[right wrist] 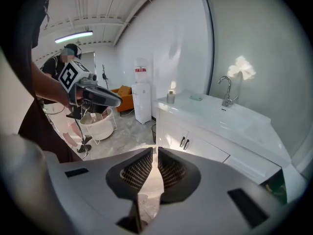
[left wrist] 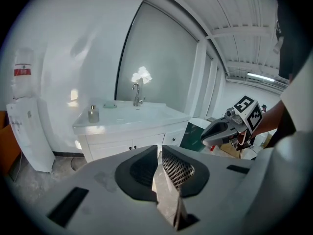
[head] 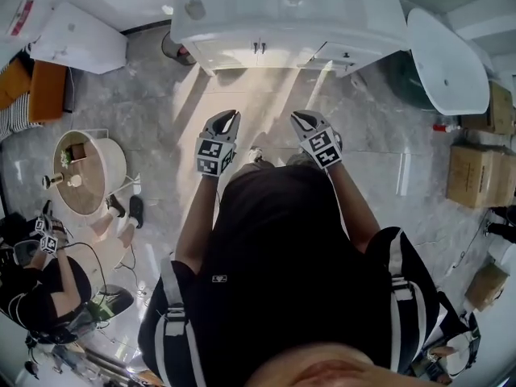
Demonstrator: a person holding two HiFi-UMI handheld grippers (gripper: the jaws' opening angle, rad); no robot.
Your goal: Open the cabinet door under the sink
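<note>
The white sink cabinet [head: 266, 51] stands ahead of me, both doors closed, with a pair of dark handles [head: 260, 47] at the middle seam. The handles also show in the right gripper view [right wrist: 184, 142], and the doors in the left gripper view [left wrist: 122, 143]. My left gripper [head: 228, 118] and right gripper [head: 302, 119] hang side by side over the floor, well short of the cabinet. Each is shut with nothing in it: the left gripper [left wrist: 160, 148] and the right gripper [right wrist: 155, 151] have their jaws nearly touching.
A water dispenser [head: 76, 39] stands left of the cabinet, with a dark bin [head: 173, 48] at the cabinet's left corner. A white tub [head: 447, 59] and cardboard boxes [head: 480, 172] are on the right. A round side table [head: 85, 172] and another person [head: 36, 285] are at the left.
</note>
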